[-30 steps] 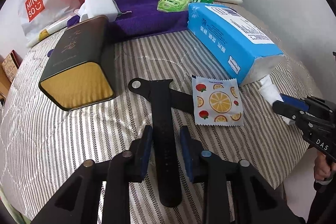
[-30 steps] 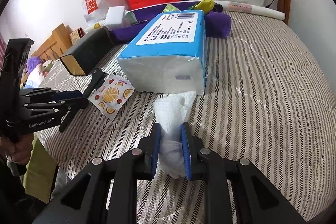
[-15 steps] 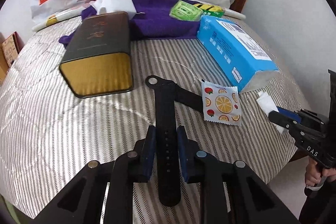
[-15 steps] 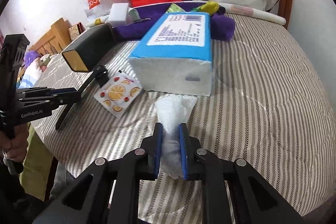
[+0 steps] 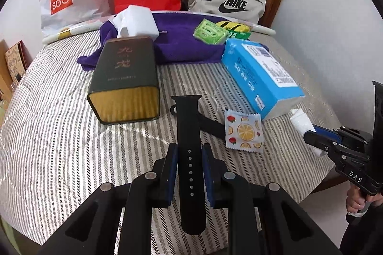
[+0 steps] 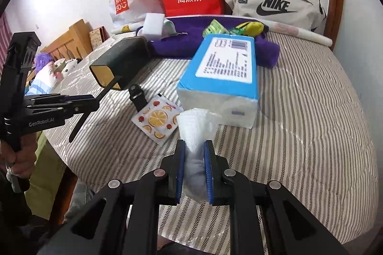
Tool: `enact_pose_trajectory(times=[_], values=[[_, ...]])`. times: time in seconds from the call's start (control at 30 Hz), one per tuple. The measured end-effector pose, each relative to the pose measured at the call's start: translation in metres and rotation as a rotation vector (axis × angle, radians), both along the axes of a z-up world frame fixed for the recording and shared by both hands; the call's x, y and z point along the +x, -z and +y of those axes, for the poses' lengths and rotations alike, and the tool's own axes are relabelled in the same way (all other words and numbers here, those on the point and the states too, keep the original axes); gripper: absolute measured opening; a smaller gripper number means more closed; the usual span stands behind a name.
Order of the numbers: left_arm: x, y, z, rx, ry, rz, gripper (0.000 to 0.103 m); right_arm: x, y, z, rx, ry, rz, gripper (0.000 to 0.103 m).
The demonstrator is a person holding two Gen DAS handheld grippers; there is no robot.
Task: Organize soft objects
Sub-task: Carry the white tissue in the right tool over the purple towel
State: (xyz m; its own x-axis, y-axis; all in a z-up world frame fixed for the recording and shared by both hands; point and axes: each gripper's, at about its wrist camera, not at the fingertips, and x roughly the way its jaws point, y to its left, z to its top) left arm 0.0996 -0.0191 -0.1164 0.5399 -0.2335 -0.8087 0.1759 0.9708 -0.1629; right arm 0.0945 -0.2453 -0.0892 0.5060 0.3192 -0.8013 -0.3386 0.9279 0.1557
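**Two soft loads, two loose grips**

The left gripper point(image 5: 189, 173) is clamped on a black watch strap point(image 5: 189, 135); the right gripper point(image 6: 194, 173) pinches a white tissue wad point(image 6: 195, 133) above the striped bedspread point(image 6: 299, 123). The limp strap may slide out; the tissue, seemingly free of the blue tissue pack point(image 6: 222, 73), could tear.

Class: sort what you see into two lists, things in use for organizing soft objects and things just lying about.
In use:
left gripper holding black watch strap
right gripper holding white tissue

Lying about:
blue tissue pack
dark box
fruit-print sachet
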Motion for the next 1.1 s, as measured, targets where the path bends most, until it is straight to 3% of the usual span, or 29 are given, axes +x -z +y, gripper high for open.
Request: enact_pose_trajectory(times=[0.3, 0.73, 1.1], values=[[0.011, -0.023, 0.002, -0.028, -0.002, -0.04, 0.019, 0.011, -0.029, -0.002, 0.031, -0.012, -0.048, 0.016], [0.045, -0.043, 0.012, -0.043, -0.029, -0.065, 0.02, 0.057, -0.059, -0.001, 0.034, -0.025, -0.102, 0.016], [0.083, -0.06, 0.017, -0.053, -0.037, -0.081, 0.02, 0.1, -0.07, 0.002, 0.029, -0.035, -0.124, 0.016]])
